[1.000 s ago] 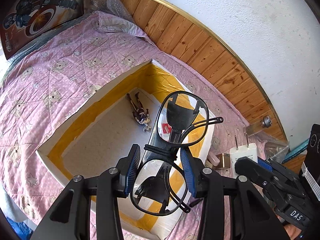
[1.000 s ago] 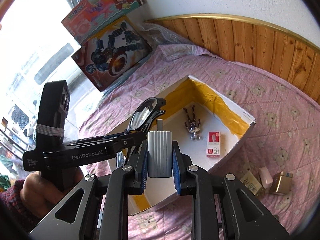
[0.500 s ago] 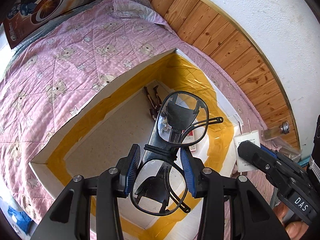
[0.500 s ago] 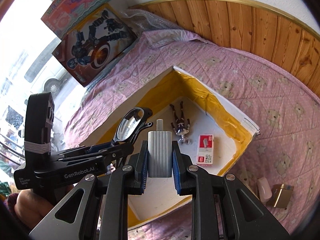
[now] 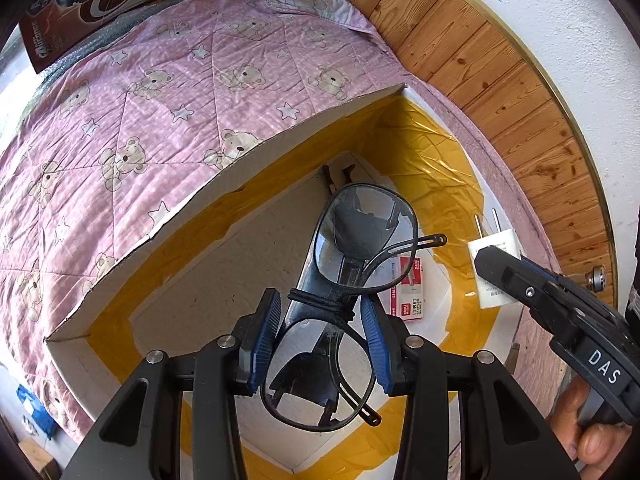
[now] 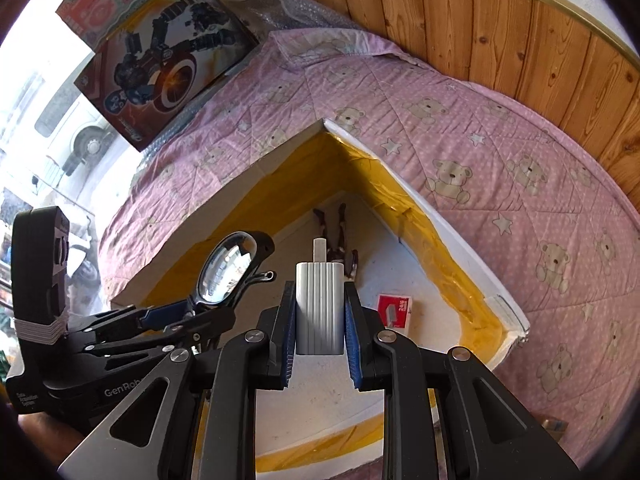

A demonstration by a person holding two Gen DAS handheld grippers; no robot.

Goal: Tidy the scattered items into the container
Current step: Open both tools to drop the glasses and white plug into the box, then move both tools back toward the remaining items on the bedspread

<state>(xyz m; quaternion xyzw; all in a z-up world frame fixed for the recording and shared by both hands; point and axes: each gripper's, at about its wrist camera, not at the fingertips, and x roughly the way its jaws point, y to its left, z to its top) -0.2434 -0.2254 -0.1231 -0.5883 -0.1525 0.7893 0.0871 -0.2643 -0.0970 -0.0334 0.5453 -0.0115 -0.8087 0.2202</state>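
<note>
Over the last second both tools have dropped lower over the box (image 5: 224,188). The left tool (image 5: 320,332) pinches the glasses (image 5: 344,304), the right tool (image 6: 320,332) the charger (image 6: 320,308), above the box floor. Beyond them lie the staple box (image 6: 394,312) and figurine (image 6: 340,232); release looks next.

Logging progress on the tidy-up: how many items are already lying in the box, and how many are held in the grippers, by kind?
In the box:
Toy figure: 1
Staple box: 1
Held:
Glasses: 1
Charger: 1
Total: 4
</note>
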